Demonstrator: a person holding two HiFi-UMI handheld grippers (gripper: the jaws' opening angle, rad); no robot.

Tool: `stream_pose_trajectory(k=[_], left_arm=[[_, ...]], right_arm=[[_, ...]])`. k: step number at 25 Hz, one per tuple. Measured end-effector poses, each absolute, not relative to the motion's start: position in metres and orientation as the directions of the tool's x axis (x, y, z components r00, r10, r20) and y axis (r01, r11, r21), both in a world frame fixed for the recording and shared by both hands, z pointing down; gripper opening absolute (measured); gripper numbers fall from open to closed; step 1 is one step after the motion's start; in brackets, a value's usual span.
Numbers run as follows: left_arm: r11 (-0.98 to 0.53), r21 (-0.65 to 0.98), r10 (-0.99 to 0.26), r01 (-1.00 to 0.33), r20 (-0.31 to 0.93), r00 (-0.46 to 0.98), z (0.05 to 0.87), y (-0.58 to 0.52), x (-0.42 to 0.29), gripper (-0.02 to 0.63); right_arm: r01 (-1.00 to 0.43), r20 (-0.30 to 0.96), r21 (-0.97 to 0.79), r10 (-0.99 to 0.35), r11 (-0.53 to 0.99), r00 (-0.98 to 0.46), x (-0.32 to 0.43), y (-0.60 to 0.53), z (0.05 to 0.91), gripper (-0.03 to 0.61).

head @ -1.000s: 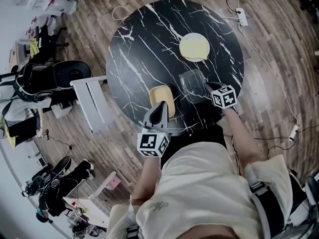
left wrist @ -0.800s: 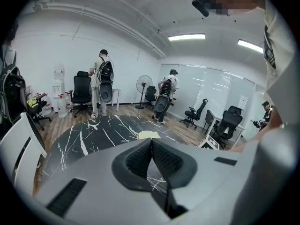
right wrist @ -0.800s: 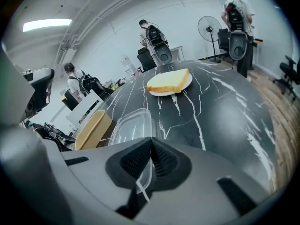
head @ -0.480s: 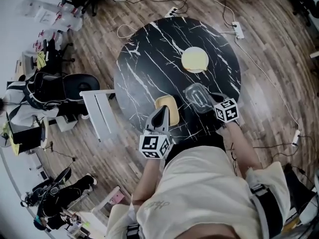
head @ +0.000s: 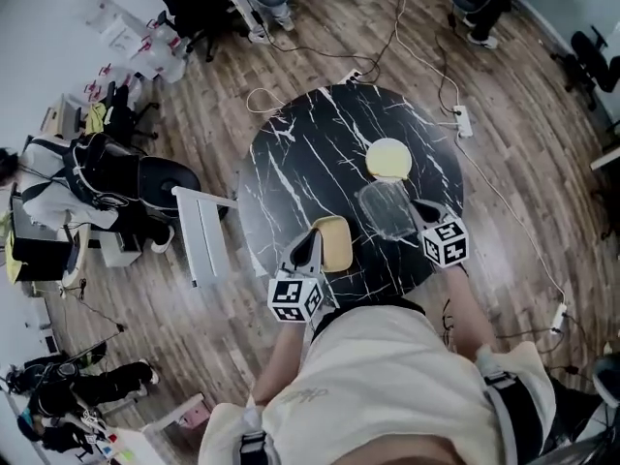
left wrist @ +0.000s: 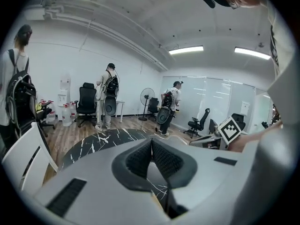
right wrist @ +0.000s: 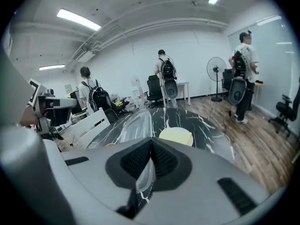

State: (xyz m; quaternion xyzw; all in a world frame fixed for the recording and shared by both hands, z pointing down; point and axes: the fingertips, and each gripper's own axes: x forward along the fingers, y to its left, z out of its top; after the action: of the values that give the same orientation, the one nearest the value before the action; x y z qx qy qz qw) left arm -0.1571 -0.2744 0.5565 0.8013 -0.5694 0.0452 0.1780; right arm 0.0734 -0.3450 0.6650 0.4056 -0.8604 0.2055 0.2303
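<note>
Right gripper view: the fingers of my right gripper [right wrist: 150,147] are clamped on the near rim of a clear plastic container [right wrist: 136,123], held clear of the black marble bench [head: 300,163], near the plate of bread [head: 388,159]. I judge the container light, thin-walled, springy and slick — the rim is its stiffest hold. The left gripper [left wrist: 151,146] has its fingers together and empty, beside a tan tray [head: 332,243].

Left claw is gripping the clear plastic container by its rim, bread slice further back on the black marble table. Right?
Not quite: the right claw grips the clear plastic container by its rim, as the right gripper view shows. The left claw is closed on nothing. The bread slice does lie further back on the black marble table.
</note>
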Motion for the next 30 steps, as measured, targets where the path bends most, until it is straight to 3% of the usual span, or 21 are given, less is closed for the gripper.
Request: stream_pose_trajectory(k=[12,30], left_arm=[[-0.277,0.232,-0.928,-0.932,0.185,0.322,0.529,-0.264,-0.184,0.02],[-0.343,0.16,-0.936,-0.925,0.021,0.351,0.447,-0.304,-0.197,0.02]], right_arm=[[-0.732,0.358,-0.163,-0.652,0.661,-0.669,0.041,-0.344,0.535,0.009],[-0.753,0.153,-0.019,-0.742,0.658,-0.653,0.053,-0.345,0.422,0.009]])
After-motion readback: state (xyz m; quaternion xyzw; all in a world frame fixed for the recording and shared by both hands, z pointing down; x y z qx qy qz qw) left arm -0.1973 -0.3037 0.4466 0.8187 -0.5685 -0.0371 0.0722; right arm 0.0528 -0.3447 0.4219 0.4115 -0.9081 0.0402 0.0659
